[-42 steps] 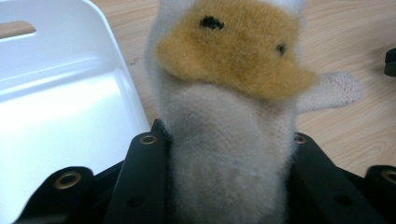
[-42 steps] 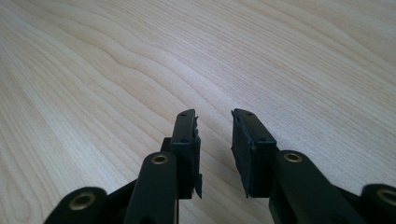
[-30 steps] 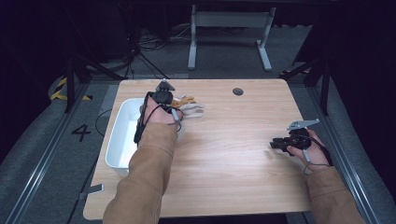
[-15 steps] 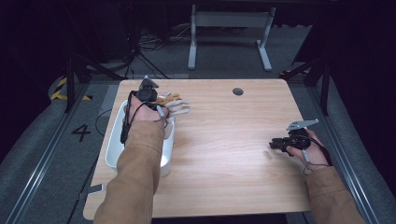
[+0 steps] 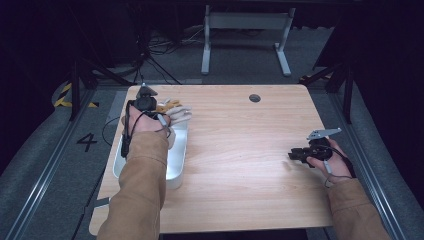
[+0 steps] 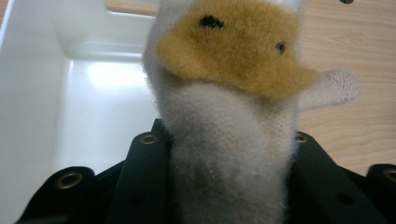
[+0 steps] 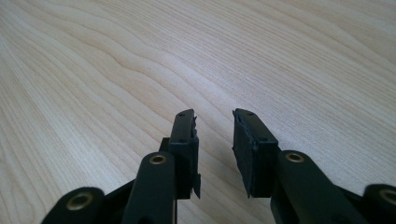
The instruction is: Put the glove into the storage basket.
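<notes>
The wooden table (image 5: 240, 150) carries little: a white plastic bin (image 5: 176, 160) along its left edge and a small round dark grommet (image 5: 255, 98) near the far edge. The work in hand looks like putting a plush toy (image 6: 233, 93) into that bin, and by my reading it is most of the way there. The left gripper (image 5: 159, 111) has its jaws clamped on the toy's whitish fuzzy body, with the tan face patch and two dark eyes pointing away from the camera in the left gripper view. In the high view the toy (image 5: 175, 111) hangs at the bin's far end, about over its rim, one stubby limb reaching out over the bare wood. What is left, I judge, is to bring it fully over the white bin (image 6: 70, 93), lower it and let go. Nothing lies inside the bin as far as it can be seen, so nothing blocks the drop; only the near rim could catch a limb. The right gripper (image 5: 295, 155) rests well apart near the table's right edge, its jaws (image 7: 215, 135) partly apart with nothing between them, just above the wood grain.
</notes>
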Tool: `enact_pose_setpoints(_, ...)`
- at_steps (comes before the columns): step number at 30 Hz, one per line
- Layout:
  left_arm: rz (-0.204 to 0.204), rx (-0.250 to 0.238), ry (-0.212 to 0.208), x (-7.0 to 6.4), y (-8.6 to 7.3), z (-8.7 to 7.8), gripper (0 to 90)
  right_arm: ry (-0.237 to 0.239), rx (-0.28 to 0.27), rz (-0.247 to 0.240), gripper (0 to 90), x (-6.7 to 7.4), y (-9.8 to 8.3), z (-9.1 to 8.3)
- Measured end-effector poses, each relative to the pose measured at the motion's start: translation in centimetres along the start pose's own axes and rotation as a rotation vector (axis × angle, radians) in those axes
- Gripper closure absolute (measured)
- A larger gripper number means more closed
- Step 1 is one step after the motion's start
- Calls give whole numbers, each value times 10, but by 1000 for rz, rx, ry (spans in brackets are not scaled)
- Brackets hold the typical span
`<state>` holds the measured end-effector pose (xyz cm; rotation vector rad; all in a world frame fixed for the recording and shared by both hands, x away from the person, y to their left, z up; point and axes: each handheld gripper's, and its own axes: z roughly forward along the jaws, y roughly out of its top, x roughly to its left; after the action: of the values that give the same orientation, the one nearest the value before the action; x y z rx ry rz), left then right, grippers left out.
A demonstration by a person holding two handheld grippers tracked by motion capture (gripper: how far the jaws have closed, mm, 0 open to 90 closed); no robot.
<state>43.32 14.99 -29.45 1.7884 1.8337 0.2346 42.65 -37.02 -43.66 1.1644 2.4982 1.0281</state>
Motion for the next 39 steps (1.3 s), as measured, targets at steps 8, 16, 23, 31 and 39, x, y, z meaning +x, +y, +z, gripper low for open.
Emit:
enact_pose_setpoints(8, -28, 1, 26, 18, -5, 4, 665, 0, 5, 2, 699, 0, 0, 1)
enact_pose_setpoints(16, -56, 24, 23, 27, -14, 22, 664, -1, 7, 2, 697, 1, 0, 2)
enact_pose_setpoints(23, -73, 21, 22, 35, -22, 36, 665, -2, 9, 10, 693, -1, -1, 2)
enact_pose_setpoints(31, -93, 33, 41, 43, -29, 48, 664, -2, 16, 4, 691, 0, -1, 3)
enact_pose_setpoints(39, -120, 21, 41, 47, -33, 61, 663, -3, 17, 2, 688, -1, -1, 3)
